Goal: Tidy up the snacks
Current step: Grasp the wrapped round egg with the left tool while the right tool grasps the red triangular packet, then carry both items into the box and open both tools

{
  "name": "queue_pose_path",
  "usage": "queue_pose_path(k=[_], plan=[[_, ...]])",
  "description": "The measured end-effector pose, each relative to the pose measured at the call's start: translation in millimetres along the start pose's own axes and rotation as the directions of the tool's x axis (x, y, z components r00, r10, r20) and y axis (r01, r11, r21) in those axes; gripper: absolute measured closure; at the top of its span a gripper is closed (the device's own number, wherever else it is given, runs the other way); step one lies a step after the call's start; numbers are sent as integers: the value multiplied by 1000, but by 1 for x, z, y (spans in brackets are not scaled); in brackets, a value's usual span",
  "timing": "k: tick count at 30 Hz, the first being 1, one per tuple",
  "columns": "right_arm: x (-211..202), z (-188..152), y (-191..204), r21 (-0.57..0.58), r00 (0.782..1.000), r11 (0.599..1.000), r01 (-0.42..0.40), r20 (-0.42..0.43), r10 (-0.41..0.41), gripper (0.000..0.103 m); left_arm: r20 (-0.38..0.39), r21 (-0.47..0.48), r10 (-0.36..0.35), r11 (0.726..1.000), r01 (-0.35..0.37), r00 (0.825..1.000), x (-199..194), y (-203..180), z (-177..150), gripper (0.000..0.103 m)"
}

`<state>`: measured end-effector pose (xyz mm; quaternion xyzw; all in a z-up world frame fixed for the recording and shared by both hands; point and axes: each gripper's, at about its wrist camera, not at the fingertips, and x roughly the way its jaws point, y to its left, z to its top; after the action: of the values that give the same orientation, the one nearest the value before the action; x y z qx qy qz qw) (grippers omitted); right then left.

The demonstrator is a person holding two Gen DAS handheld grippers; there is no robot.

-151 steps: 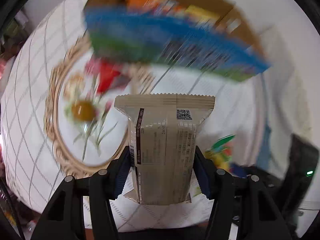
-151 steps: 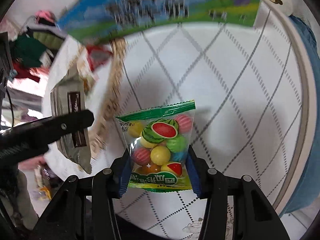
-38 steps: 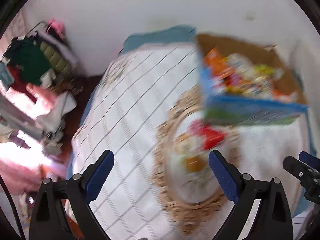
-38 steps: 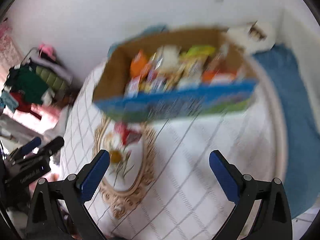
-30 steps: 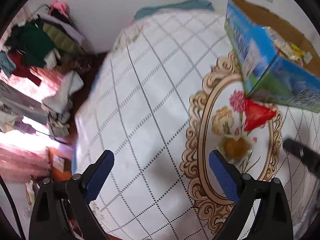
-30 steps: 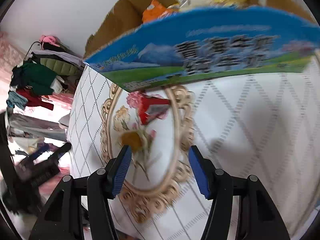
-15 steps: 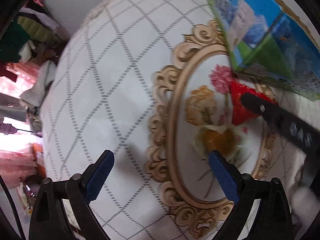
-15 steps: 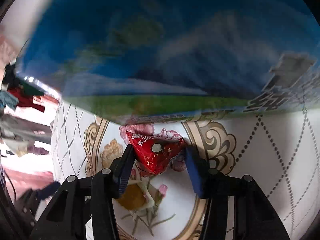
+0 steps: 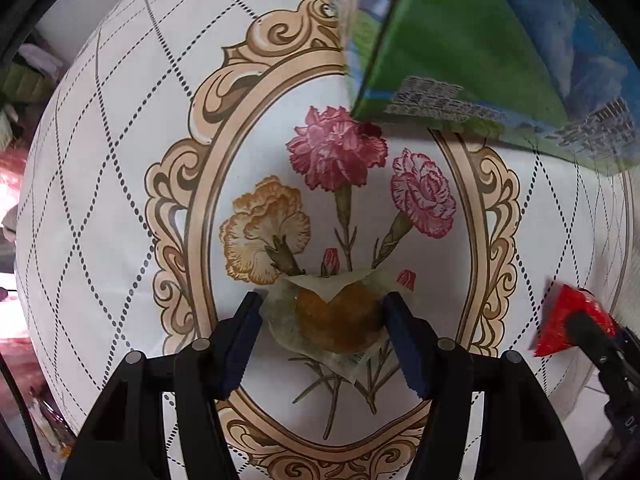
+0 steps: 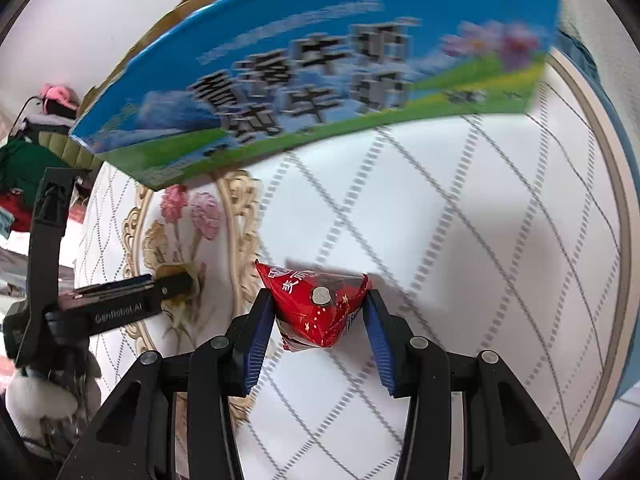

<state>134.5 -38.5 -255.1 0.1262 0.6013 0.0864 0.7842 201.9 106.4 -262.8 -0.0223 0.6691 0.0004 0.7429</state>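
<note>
My left gripper [image 9: 324,300] is closed around a clear-wrapped brown pastry [image 9: 340,320] that lies on the flower print of the tablecloth [image 9: 120,160]. My right gripper [image 10: 318,300] is shut on a red triangular snack packet [image 10: 316,304] and holds it above the cloth; the packet also shows in the left wrist view [image 9: 568,316]. The blue and green snack box [image 10: 320,76] stands behind both grippers; it also shows in the left wrist view [image 9: 500,60]. The left gripper shows in the right wrist view [image 10: 176,280] at the pastry.
The round table has a white diamond-pattern cloth [image 10: 480,240] with a gold oval frame print [image 9: 188,200]. Clothes and clutter [image 10: 24,160] lie beyond the table's left edge. A blue cloth [image 10: 628,160] hangs past the right edge.
Both grippers dropped their earlier packets and came back open. The left one has now closed around the pastry. The right one has closed on the red packet and lifted it to the right.
</note>
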Motion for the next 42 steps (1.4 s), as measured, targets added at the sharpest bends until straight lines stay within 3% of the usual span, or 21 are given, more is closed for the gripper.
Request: queue_pose_path(k=[2, 9, 13, 21, 26, 29, 32, 35, 38, 42], plan=[[-3, -4, -7, 8, 1000, 1000, 8, -2, -8, 55, 7, 6, -14, 1000, 14, 1000, -7, -4, -6, 51], [-16, -17, -32, -12, 998, 1000, 27, -62, -27, 55, -99, -3, -126, 992, 126, 987, -2, -27, -58, 50], [-2, -27, -31, -50, 995, 998, 32, -93, -37, 55, -100, -32, -113, 993, 111, 989, 15, -32, -58, 46], [27, -22, -35, -58, 990, 998, 14, -140, -22, 51, -77, -22, -71, 997, 69, 995, 2, -49, -74, 54], [-1, -23, -50, -30, 993, 998, -50, -109, 47, 55, -97, -69, -183, 982, 177, 978, -23, -58, -70, 55], [-25, -14, -51, -21, 993, 995, -95, -65, 94, 55, -51, -66, -244, 969, 240, 969, -60, -70, -57, 55], [-57, 6, -47, -22, 990, 989, -144, -1, 144, 55, 46, -26, -278, 960, 279, 960, -110, -86, -37, 55], [-94, 35, -43, -46, 981, 984, -173, 83, 177, 55, 129, 13, -306, 952, 307, 943, -155, -100, -1, 55], [-126, 74, -39, -72, 967, 980, -185, 162, 194, 55, 190, 32, -288, 957, 287, 939, -179, -96, 29, 55], [-152, 135, -37, -108, 952, 986, -125, 269, 150, 55, 217, 34, -187, 982, 184, 958, -179, -94, 82, 55]])
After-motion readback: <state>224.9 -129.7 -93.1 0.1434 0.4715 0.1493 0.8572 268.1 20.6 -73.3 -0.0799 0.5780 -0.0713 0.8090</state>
